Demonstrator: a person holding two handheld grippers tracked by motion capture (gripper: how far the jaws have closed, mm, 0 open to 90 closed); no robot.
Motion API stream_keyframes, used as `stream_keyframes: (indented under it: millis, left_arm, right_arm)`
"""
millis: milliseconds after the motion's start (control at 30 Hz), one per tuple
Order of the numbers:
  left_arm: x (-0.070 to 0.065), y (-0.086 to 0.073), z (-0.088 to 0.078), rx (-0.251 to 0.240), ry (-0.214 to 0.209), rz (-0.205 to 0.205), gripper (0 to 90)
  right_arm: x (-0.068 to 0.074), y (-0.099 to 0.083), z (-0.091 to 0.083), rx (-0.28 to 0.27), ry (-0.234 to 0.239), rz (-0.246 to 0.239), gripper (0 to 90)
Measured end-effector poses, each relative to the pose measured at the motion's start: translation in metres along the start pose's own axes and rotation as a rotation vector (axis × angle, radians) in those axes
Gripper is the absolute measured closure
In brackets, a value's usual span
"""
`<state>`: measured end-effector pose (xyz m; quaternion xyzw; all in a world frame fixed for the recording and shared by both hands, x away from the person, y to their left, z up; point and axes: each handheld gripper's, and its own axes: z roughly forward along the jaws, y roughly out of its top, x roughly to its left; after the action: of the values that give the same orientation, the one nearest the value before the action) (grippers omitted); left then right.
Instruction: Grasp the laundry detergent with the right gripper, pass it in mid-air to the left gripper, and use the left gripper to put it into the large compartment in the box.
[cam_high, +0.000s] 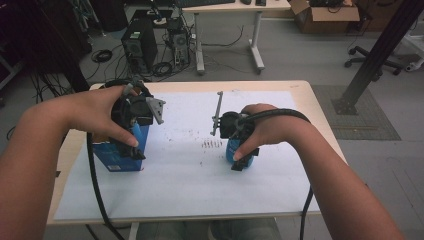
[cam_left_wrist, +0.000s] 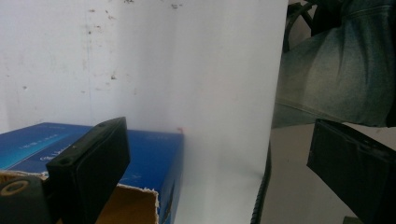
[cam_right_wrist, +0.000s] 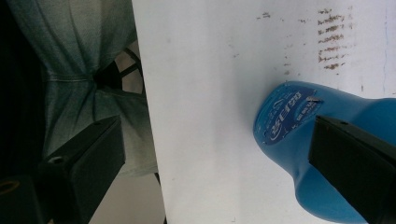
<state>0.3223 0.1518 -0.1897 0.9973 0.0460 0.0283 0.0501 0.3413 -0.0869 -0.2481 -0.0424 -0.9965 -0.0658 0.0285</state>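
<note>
From the high view, a pale wooden worktop carries one white sheet that covers most of it, smudged with dark marks near the middle; beyond lie a grey floor, one computer tower amid cables, a second desk and one cardboard carton at the far right. Two things stand on the sheet: one blue box at the left and one blue bottle right of centre, well apart, with bare sheet between them and toward the near edge. The left hand-held gripper points down at the box and the right hand-held gripper down at the bottle. In the left gripper view its jaws stand wide apart and hold nothing; the blue box, its torn top open, lies at the left jaw, while the right jaw hangs past the sheet's edge, over the person's jeans. In the right gripper view the jaws are likewise spread wide and grip nothing; the blue bottle lies on its side on the white sheet just by the right jaw, whether touching I cannot tell, and the left jaw sits beyond the sheet's edge over the jeans.
</note>
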Motion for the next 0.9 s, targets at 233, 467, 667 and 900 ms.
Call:
stream_keyframes:
  millis: [233, 467, 667, 900]
  left_arm:
    - [0.000, 0.002, 0.001, -0.001, 0.003, -0.003, 6.1]
    - [0.000, 0.003, 0.001, 0.006, 0.011, -0.012, 6.2]
    - [0.002, 0.004, 0.000, 0.000, 0.010, -0.015, 6.2]
    - [0.002, 0.008, 0.004, 0.008, 0.012, -0.011, 6.2]
  right_arm:
    - [0.002, 0.000, -0.002, -0.024, -0.020, -0.012, 4.2]
    - [0.007, -0.010, -0.008, -0.091, -0.040, -0.020, 4.0]
    - [0.013, -0.024, -0.013, -0.124, -0.052, -0.018, 4.3]
    - [0.024, -0.042, -0.020, -0.148, -0.085, -0.003, 4.3]
